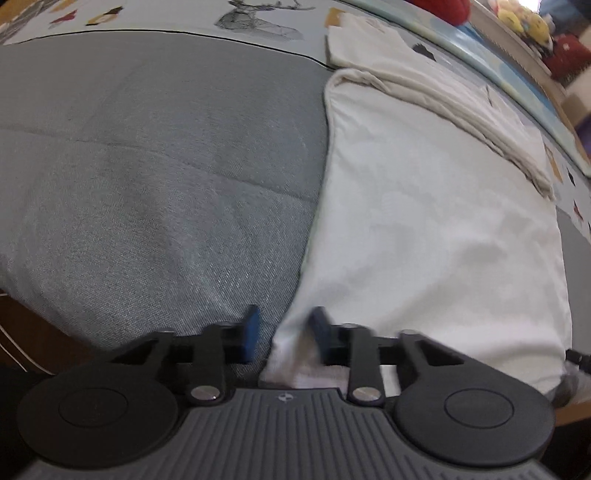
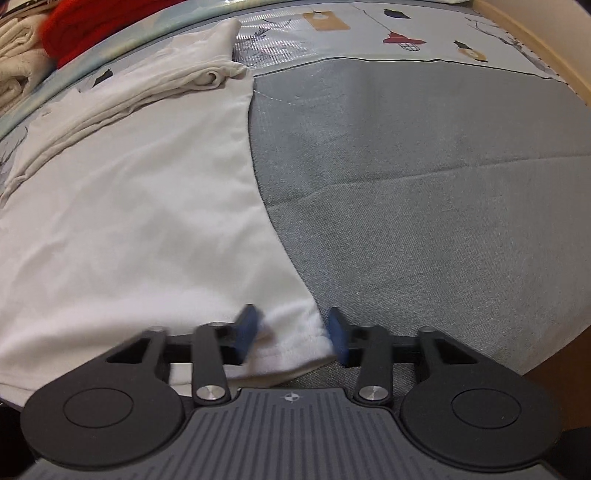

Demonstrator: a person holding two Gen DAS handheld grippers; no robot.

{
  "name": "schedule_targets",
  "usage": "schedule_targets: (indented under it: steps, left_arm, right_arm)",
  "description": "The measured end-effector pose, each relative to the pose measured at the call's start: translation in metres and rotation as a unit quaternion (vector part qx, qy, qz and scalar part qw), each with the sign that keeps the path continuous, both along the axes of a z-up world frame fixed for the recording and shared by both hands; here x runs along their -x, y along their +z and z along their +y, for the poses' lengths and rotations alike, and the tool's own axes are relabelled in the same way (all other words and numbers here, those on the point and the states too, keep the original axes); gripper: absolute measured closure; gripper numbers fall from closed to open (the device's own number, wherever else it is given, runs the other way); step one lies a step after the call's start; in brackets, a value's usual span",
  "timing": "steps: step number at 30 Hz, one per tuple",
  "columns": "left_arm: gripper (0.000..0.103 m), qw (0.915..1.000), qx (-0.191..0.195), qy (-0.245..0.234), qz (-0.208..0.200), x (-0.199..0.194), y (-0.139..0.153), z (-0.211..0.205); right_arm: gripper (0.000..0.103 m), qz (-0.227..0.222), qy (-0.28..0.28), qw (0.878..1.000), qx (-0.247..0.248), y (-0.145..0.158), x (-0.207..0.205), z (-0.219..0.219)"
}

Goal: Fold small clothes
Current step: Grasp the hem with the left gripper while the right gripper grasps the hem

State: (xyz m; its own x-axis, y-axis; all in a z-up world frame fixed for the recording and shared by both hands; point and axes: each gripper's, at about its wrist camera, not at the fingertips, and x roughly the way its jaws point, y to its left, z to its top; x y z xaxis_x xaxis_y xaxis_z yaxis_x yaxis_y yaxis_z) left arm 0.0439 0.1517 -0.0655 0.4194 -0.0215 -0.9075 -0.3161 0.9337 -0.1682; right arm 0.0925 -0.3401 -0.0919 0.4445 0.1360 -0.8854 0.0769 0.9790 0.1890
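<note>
White garment [image 1: 424, 229] lies flat on a grey quilted cover [image 1: 147, 166], its far part folded over into a cream-toned band. Left gripper [image 1: 284, 332]: jaws apart, straddling the garment's near left corner, one blue pad over the grey cover, the other over white cloth. Right gripper [image 2: 291, 332]: jaws apart around the near right hem corner, cloth between the pads but not pinched. Another folded pale piece [image 1: 365, 40] sits beyond, on patterned bedding [image 2: 406, 29].

White garment [image 1: 424, 221] on a grey blanket [image 1: 147, 184]; blue fingertips [image 2: 245, 334]; red cloth [image 2: 85, 26].
</note>
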Motion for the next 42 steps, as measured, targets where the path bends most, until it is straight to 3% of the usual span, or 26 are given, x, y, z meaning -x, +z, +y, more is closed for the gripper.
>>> schedule_targets:
  steps: [1, 3, 8, 14, 17, 22, 27, 30, 35, 37, 38, 42]
  left_arm:
    - [0.098, 1.0, 0.006, -0.006, 0.002, 0.001, -0.001, -0.001]
    - [0.098, 0.9998, -0.006, -0.017, -0.002, 0.003, 0.001, -0.005]
    - [0.098, 0.9996, -0.012, -0.022, -0.015, 0.004, 0.009, -0.01]
    - [0.092, 0.9996, -0.02, -0.016, 0.016, 0.0, 0.001, -0.01]
    - [0.092, 0.9995, -0.022, -0.018, 0.014, 0.0, 0.001, -0.01]
    - [0.097, 0.9993, -0.025, -0.028, 0.006, -0.001, 0.003, -0.012]
    - [0.098, 0.9994, -0.015, -0.018, -0.027, 0.005, 0.017, -0.009]
    - [0.097, 0.9996, -0.013, -0.02, -0.015, 0.005, 0.014, -0.009]
    - [0.094, 0.9998, -0.006, -0.017, 0.012, 0.004, 0.008, -0.007]
    - [0.094, 0.9998, -0.002, -0.013, 0.013, 0.005, 0.007, -0.005]
    - [0.094, 0.9998, -0.001, -0.011, 0.014, 0.005, 0.007, -0.005]
    - [0.094, 0.9998, -0.004, -0.015, 0.015, 0.006, 0.008, -0.006]
  right_arm:
    - [0.088, 0.001, -0.003, 1.0, 0.001, 0.0, 0.0, -0.001]
    - [0.095, 0.0, -0.007, 1.0, -0.004, 0.0, 0.001, -0.003]
    - [0.096, -0.013, -0.005, 1.0, -0.007, 0.005, 0.007, -0.005]
    - [0.092, 0.002, 0.003, 1.0, -0.005, 0.002, 0.006, -0.002]
    - [0.09, 0.002, 0.014, 1.0, 0.015, 0.001, 0.005, 0.004]
    - [0.089, 0.005, 0.0, 1.0, 0.006, -0.001, 0.004, 0.0]
    - [0.096, -0.013, 0.014, 1.0, 0.005, 0.003, 0.008, 0.004]
    - [0.096, -0.028, -0.001, 1.0, -0.004, 0.009, 0.01, -0.002]
    - [0.094, -0.006, -0.014, 1.0, -0.013, 0.002, 0.007, -0.006]
    - [0.089, -0.002, -0.019, 1.0, -0.019, 0.0, 0.007, -0.006]
    - [0.082, 0.001, -0.022, 1.0, -0.02, 0.0, 0.007, -0.007]
    - [0.08, 0.005, -0.023, 0.999, -0.022, -0.002, 0.008, -0.008]
